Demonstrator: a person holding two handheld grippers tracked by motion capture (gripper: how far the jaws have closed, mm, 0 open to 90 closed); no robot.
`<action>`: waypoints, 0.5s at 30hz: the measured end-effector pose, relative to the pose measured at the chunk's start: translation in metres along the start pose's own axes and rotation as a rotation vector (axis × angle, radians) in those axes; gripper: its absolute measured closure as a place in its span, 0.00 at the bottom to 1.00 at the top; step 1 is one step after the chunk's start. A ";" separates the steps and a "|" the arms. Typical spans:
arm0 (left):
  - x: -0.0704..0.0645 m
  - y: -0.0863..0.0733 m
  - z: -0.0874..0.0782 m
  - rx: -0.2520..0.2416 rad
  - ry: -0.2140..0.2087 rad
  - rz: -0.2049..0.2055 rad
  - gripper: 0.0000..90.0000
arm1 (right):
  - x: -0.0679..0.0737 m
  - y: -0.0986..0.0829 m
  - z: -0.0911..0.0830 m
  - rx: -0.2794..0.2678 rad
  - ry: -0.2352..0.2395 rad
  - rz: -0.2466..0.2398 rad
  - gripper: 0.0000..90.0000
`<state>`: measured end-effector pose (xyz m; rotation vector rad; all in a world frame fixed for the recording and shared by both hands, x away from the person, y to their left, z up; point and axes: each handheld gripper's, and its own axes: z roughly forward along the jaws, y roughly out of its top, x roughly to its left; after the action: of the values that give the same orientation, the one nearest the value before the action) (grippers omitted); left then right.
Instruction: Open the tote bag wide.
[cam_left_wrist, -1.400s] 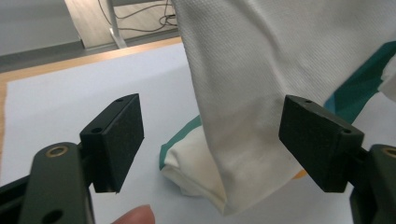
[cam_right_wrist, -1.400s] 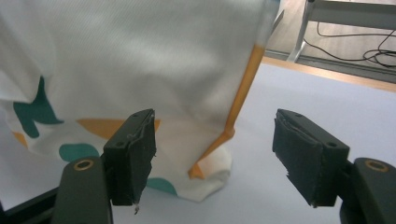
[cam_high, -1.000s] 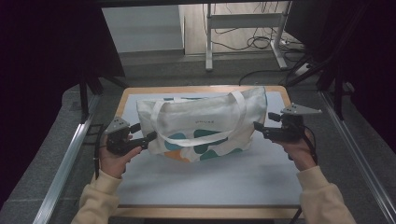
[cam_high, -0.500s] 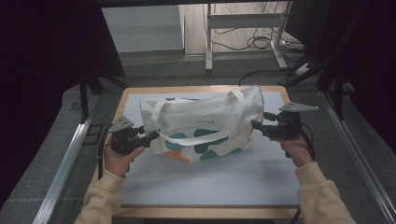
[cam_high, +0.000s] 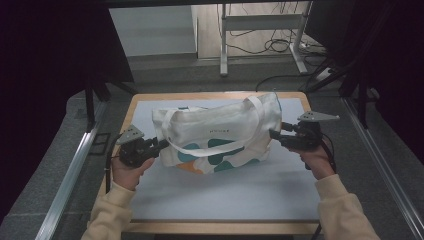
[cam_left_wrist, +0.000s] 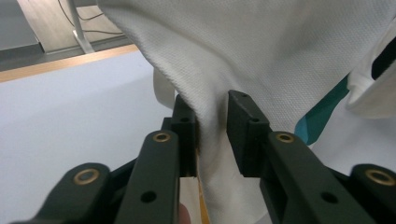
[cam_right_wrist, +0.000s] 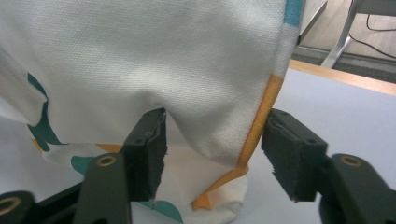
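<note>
A white tote bag with teal and orange patches lies on its side in the middle of the frame in the high view, resting on the pale surface with its looped handle draped across the front. The left gripper sits at the bag's left end, left of centre in the frame, held in the person's left hand. In the left gripper view its fingers flank a hanging fold of the white fabric, the cloth running down through a narrow gap between them; the left one touches the cloth, and whether the right one presses it too cannot be told. The right gripper is at the bag's right end, right of centre, in the right hand. In the right gripper view its fingers stand spread, with the bag's orange-trimmed corner between them; the left finger touches the cloth and the right one sits just beside the orange edge.
</note>
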<state>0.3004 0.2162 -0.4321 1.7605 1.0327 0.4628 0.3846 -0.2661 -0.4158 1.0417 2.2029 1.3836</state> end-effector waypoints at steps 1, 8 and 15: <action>0.000 -0.001 0.000 -0.002 -0.003 0.000 0.85 | 0.001 0.000 0.000 -0.002 -0.013 -0.017 0.56; -0.003 -0.002 -0.001 -0.002 -0.005 0.021 0.92 | 0.005 -0.003 -0.004 -0.032 -0.064 -0.064 0.84; -0.005 -0.004 -0.005 -0.009 -0.002 0.035 0.93 | 0.007 -0.007 -0.009 -0.059 -0.074 -0.074 0.93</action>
<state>0.2924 0.2153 -0.4323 1.7737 0.9984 0.4871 0.3716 -0.2685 -0.4176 0.9651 2.1123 1.3477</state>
